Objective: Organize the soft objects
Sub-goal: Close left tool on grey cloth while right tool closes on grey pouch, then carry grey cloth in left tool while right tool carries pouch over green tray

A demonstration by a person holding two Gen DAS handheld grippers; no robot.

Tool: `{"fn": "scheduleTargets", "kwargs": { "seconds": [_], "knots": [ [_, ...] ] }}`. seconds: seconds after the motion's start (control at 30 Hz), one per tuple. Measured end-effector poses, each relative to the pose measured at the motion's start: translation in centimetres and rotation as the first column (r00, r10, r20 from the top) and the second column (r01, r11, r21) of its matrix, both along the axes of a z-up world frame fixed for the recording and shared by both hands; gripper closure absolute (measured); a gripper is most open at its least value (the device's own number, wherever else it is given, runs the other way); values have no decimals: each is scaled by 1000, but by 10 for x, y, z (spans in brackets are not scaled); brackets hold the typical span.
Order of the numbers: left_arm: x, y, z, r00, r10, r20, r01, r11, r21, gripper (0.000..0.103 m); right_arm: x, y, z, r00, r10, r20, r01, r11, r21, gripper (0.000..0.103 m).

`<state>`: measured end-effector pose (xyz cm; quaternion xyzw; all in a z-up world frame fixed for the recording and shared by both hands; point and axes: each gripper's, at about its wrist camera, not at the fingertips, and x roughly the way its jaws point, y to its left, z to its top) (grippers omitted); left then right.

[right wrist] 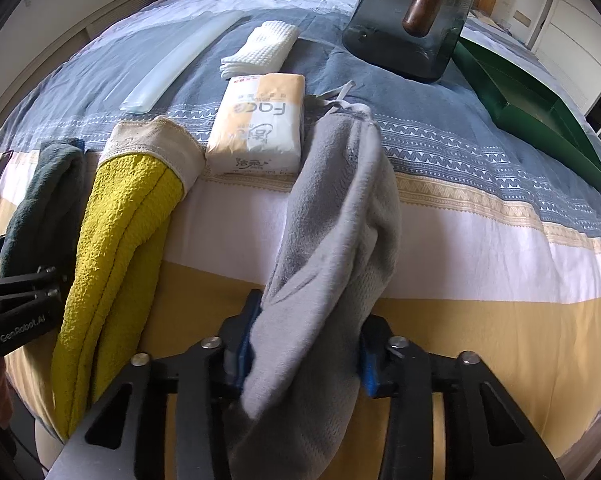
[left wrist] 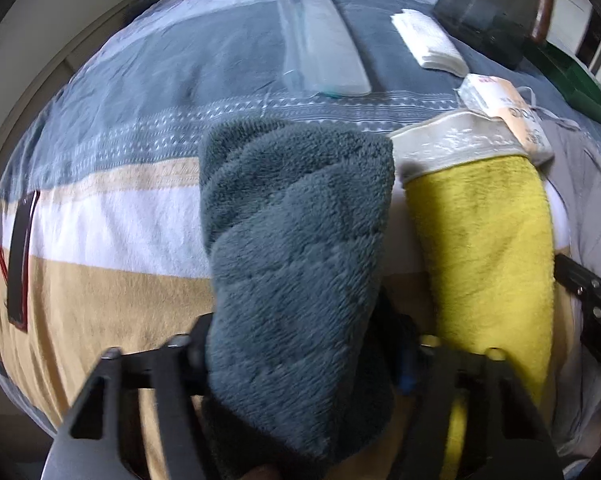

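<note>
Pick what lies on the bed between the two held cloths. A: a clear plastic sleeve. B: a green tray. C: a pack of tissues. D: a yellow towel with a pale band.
D: the yellow towel lies between the dark fluffy cloth in the left gripper and the grey cloth in the right gripper.

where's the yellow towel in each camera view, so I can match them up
Left wrist: yellow towel right of centre, beside the dark towel held by the left gripper.
Right wrist: yellow towel on the left, running to the lower edge.
Shared landmark: tissue pack just past the towel's pale cuff.
</note>
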<state>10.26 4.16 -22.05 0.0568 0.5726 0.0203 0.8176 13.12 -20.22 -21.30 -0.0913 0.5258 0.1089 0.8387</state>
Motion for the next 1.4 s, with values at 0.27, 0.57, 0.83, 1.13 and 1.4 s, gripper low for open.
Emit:
{"fn": "scheduleTargets", "kwargs": {
  "seconds": [0.27,0.57,0.83,1.13,1.4],
  "knots": [
    [-6,-13,6,999,-42,25,42,999,24,79,-1,2,0,999,43,2,-43,999,7,85],
    [-27,-14,30,997,-13,82,13,1000,-4,80,-15,2,17,995,72,75,-70,997,-23,86],
    [-50,-5,73,985,17,170,-16,1000,-6,80,-39,-9,51,979,102,177,-98,995,-30,86],
    [-68,-41,128,968,-67,240,72,997,-12,80,-77,-57,97,963,113,244,-124,992,30,86],
    [-62,-138,169,933,-218,285,243,968,-56,80,-101,-154,138,952,14,305,-34,998,59,86]
  ]
}}
